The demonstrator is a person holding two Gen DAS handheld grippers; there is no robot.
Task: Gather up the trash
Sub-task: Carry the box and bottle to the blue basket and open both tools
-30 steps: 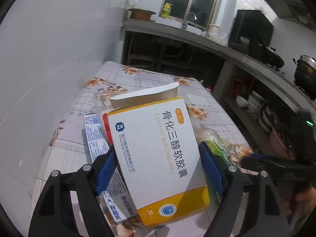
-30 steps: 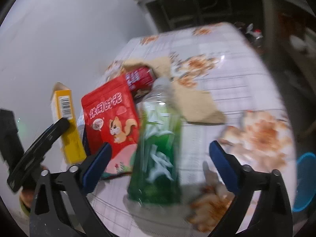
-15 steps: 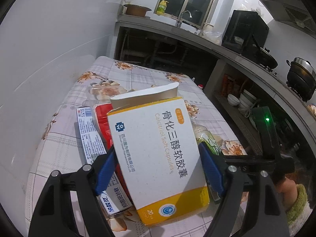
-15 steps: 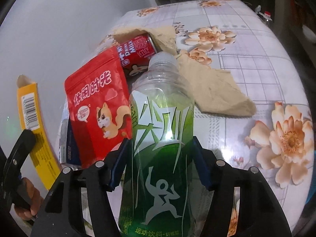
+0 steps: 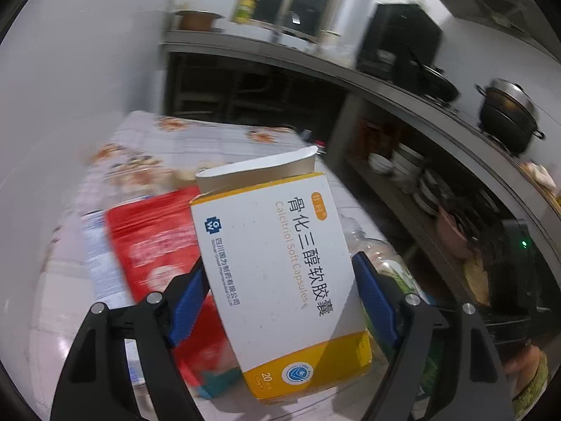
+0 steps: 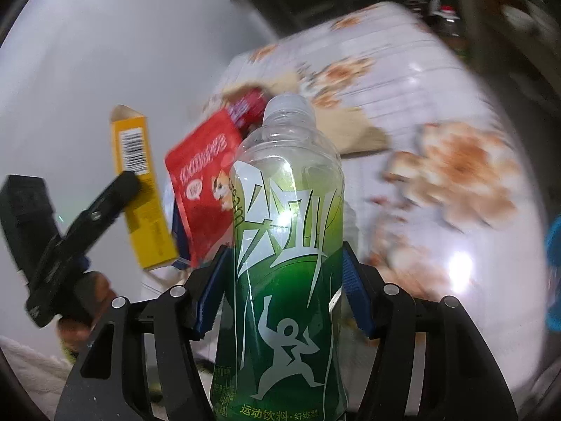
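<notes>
My left gripper [image 5: 282, 296] is shut on a white and yellow medicine box [image 5: 277, 266] with an open top flap, held above the table. The box and the left gripper also show in the right wrist view, the box [image 6: 140, 189] at the left. My right gripper [image 6: 280, 289] is shut on a clear plastic bottle with a green label [image 6: 285, 252], held off the table. A red snack pouch [image 6: 201, 182] lies behind the bottle and also shows in the left wrist view [image 5: 157, 245]. A red can [image 6: 247, 108] lies beyond the pouch.
The table has a floral cloth [image 6: 455, 175]. A crumpled brown paper [image 6: 354, 126] lies behind the bottle. A white and blue flat packet [image 5: 98, 245] lies left of the pouch. A white wall [image 5: 70, 70] runs along the left. Kitchen shelves with bowls [image 5: 403, 172] stand to the right.
My right gripper closed on the green bottle and lifted it. My left gripper rose with the medicine box. Both views are blurred by motion now.
</notes>
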